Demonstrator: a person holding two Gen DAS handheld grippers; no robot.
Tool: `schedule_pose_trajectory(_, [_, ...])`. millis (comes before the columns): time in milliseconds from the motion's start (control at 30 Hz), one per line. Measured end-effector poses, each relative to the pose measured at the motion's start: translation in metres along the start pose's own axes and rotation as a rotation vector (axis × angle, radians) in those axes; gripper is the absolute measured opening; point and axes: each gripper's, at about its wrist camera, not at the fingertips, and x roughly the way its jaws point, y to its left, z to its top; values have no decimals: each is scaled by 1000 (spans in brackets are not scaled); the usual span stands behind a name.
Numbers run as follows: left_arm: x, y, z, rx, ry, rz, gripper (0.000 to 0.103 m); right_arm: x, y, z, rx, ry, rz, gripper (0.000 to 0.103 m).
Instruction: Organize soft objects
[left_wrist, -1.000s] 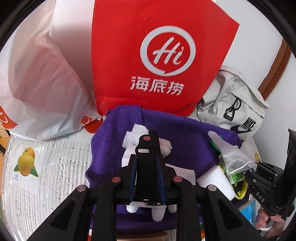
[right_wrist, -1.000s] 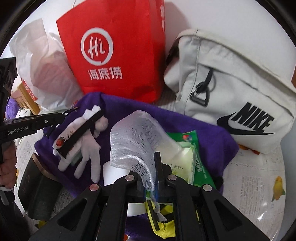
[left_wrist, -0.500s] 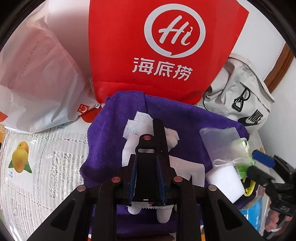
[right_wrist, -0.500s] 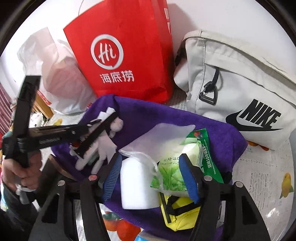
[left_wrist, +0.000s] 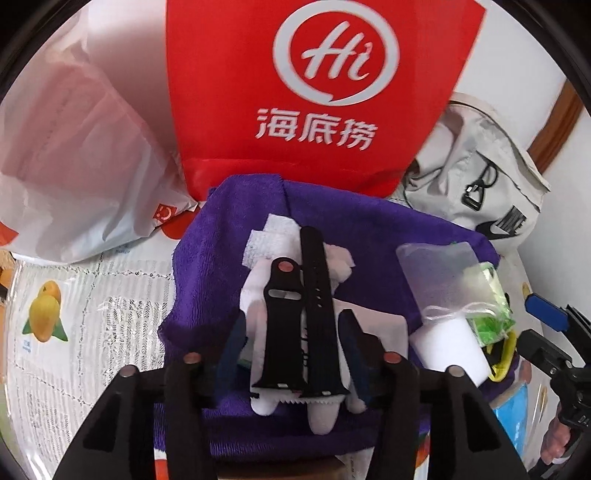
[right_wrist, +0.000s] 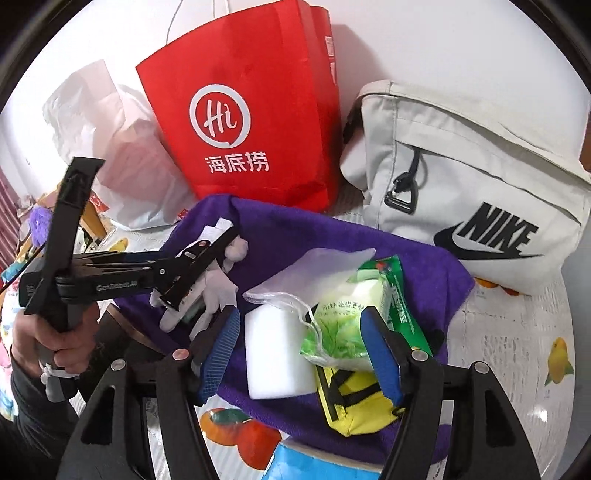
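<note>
A purple towel (left_wrist: 221, 258) lies spread on the table. On it rests a white glove (left_wrist: 258, 295) with a black watch strap (left_wrist: 317, 295) on top. My left gripper (left_wrist: 293, 343) straddles the strap; its jaws are opening and the pads stand clear of it. To the right, my right gripper (right_wrist: 301, 354) hangs open over a white sponge block (right_wrist: 277, 354) and a green tissue pack (right_wrist: 343, 325), with a mesh pouch (right_wrist: 314, 266) draped loose over them. In the right wrist view the left gripper (right_wrist: 195, 266) sits over the glove (right_wrist: 218, 291), held by a hand.
A red paper bag (left_wrist: 325, 92) stands behind the towel, a white plastic bag (left_wrist: 74, 147) to its left and a grey Nike bag (right_wrist: 461, 184) to its right. A yellow pouch (right_wrist: 351, 406) lies at the towel's near edge. A fruit-print tablecloth (left_wrist: 74, 314) covers the table.
The left jaws were shut on the strap and now stand apart, with the strap lying on the glove. The right jaws let go of the mesh pouch, which dropped onto the tissue pack.
</note>
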Motion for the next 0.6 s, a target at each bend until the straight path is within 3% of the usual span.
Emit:
schedule_pose_trajectory(67, [-8,-4,-1,12,-9,11,59,-4,-1,-3,17,3,6,67])
schedule_pose_trajectory(300, [-48,-18,-12,68,-46,56,69,-20,1,-23,74,16,-21,68])
schedule_pose_trajectory(600, [-115,-31,-53,59,-99,59,91,-75,20,-52,111,-83,-65,93])
